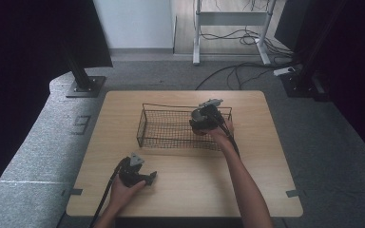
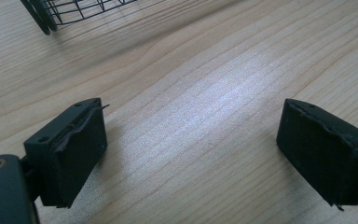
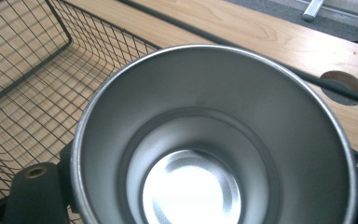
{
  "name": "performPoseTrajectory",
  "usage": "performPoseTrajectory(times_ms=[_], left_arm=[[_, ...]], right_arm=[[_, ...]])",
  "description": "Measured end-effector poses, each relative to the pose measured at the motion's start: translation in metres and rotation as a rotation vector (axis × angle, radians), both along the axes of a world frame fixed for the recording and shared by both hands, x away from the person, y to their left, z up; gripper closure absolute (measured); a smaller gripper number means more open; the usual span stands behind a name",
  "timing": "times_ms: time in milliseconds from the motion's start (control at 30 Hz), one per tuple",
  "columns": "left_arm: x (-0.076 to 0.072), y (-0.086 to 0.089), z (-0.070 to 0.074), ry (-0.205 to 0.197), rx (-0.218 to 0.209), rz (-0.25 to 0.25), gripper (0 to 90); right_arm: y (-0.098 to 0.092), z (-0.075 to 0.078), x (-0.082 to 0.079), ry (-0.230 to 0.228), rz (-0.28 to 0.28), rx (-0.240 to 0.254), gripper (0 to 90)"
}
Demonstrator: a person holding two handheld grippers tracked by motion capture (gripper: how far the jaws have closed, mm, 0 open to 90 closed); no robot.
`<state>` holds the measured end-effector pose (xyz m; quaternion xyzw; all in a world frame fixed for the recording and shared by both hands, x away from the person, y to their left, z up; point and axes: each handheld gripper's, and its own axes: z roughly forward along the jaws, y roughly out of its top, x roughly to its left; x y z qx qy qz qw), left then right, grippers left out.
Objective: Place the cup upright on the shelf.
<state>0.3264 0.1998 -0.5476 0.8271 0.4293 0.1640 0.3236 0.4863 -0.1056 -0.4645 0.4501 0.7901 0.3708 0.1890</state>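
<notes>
While right tongs (image 1: 202,119) grip steel cup (image 3: 214,140) above wire basket (image 1: 171,130) at its right end, lower cup straight, keep upright, clear rim wire before release. Left tongs (image 1: 145,178) spread wide, empty, low over desk (image 1: 195,190) near front edge.

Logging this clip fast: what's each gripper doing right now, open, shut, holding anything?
Left gripper: open, empty, low over the table.
Right gripper: shut on a metal cup, over the wire basket.
</notes>
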Motion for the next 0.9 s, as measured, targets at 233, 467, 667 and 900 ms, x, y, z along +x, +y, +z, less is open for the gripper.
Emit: performPoseTrajectory(times_ms=[233, 467, 667, 900], left_arm=[[0.000, 0.000, 0.000, 0.000, 0.000, -0.002, 8.2], [0.000, 0.000, 0.000, 0.000, 0.000, -0.003, 8.3], [0.000, 0.000, 0.000, 0.000, 0.000, -0.003, 8.2], [0.000, 0.000, 0.000, 0.000, 0.000, -0.004, 8.3]], right_arm=[[0.003, -0.006, 0.002, 0.012, -0.001, -0.008, 18.1], [0.006, -0.011, 0.004, 0.029, -0.005, -0.029, 18.0], [0.006, -0.014, 0.005, 0.033, -0.008, -0.030, 18.0], [0.005, -0.016, 0.006, 0.044, -0.022, -0.032, 18.1]])
